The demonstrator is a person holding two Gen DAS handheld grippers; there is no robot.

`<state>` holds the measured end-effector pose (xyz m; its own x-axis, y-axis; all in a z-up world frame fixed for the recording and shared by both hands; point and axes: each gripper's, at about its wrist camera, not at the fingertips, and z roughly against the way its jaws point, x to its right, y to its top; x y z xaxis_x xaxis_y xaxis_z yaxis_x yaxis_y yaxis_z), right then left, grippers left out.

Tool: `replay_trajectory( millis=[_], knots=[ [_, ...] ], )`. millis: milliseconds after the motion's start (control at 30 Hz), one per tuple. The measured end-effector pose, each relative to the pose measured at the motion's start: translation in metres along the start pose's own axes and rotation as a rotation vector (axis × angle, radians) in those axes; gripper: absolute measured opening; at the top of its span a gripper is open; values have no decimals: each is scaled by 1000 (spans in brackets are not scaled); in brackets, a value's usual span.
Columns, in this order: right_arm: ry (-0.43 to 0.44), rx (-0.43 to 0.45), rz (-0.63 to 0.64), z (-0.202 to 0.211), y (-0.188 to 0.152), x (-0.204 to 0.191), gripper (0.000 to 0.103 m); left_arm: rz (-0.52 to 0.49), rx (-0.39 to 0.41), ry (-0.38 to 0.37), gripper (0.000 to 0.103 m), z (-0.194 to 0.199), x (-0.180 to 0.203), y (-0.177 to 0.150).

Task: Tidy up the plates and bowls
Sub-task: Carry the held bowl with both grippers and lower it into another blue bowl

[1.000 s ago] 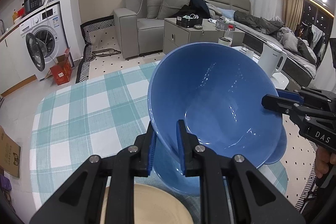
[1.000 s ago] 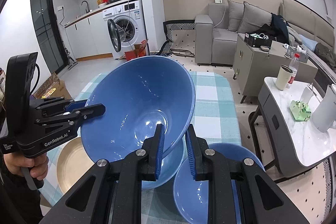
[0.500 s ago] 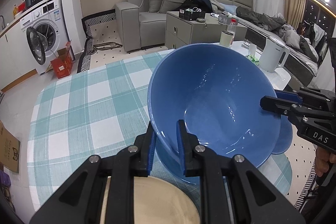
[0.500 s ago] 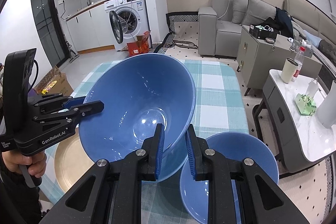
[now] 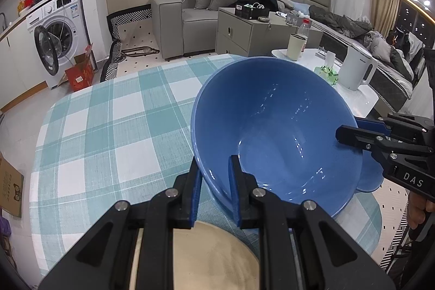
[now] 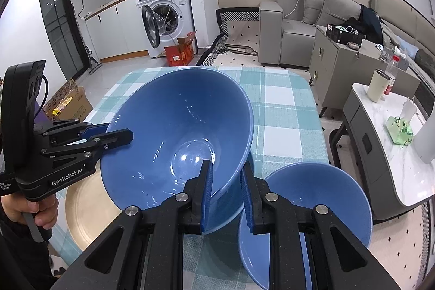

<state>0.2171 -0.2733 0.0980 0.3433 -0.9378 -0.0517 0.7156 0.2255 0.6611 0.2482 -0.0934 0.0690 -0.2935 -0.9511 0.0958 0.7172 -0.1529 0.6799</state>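
A large blue bowl (image 5: 274, 132) (image 6: 176, 132) hangs tilted over the checked tablecloth (image 5: 108, 140), gripped at two opposite points of its rim. My left gripper (image 5: 214, 189) is shut on the near rim in the left wrist view and shows at the left in the right wrist view (image 6: 117, 133). My right gripper (image 6: 225, 192) is shut on the opposite rim and shows at the right in the left wrist view (image 5: 350, 133). A second blue rim (image 5: 217, 199) peeks out just under the held bowl. Another blue bowl (image 6: 312, 208) and a tan plate (image 5: 212, 257) (image 6: 87, 208) lie on the table.
A white side table (image 6: 394, 154) with a cup, bottle and kettle stands right of the table. Grey cabinet, sofa and washing machine lie beyond. A cardboard box (image 6: 68, 105) sits on the floor at the left. A hand (image 6: 32, 211) holds the left gripper's handle.
Both grippers have sunk toward the table with the big blue bowl held between them. The bowl's tilt and both grips look the same.
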Motion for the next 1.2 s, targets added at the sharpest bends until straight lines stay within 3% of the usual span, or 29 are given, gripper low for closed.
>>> replay_trajectory(
  millis=[1200],
  knots=[
    [-69, -102, 32, -36, -17, -4, 22, -65, -41, 49, 17, -28, 7, -16]
  ],
)
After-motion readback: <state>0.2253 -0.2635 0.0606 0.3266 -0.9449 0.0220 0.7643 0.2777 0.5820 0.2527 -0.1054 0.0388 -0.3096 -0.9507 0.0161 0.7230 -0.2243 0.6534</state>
